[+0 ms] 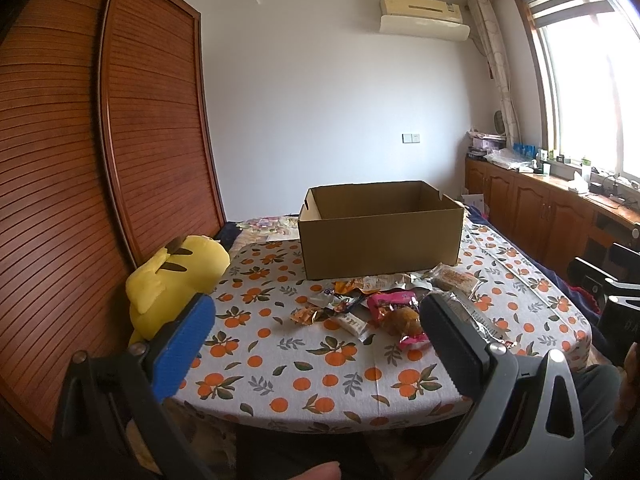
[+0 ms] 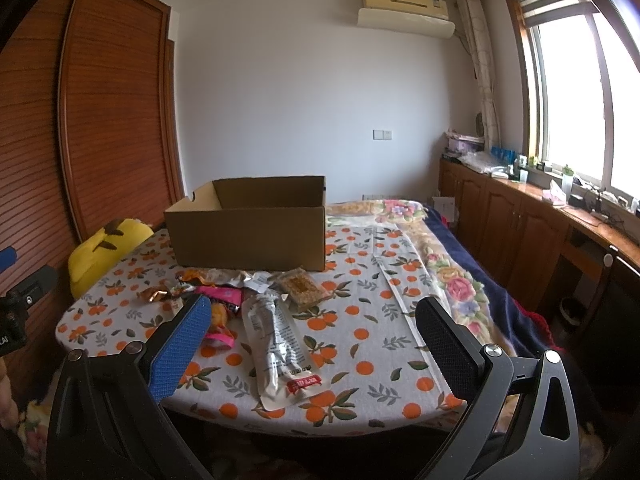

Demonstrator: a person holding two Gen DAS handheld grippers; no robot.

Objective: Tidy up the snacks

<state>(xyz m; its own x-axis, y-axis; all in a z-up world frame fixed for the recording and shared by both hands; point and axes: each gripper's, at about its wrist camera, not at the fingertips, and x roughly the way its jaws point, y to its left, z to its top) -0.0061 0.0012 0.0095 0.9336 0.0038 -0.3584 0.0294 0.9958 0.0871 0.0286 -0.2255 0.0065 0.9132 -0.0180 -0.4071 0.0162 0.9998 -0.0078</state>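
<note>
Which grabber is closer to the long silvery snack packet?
Right. The right gripper hangs open just before the long silvery packet; the left gripper is open too, farther left, with the packet behind its right finger.

The near edge of the table (image 2: 360, 408) lies bare on both sides of the long silver packet (image 2: 280, 344), so a gripper can come in low there. Past it, the snack pile (image 1: 380, 300) crowds the middle, right up against the front wall of the cardboard box (image 1: 380, 240). The box's open top looks unobstructed. At the left edge a yellow plush toy (image 1: 172, 284) blocks the way, with the wardrobe (image 1: 80, 160) close behind.
</note>
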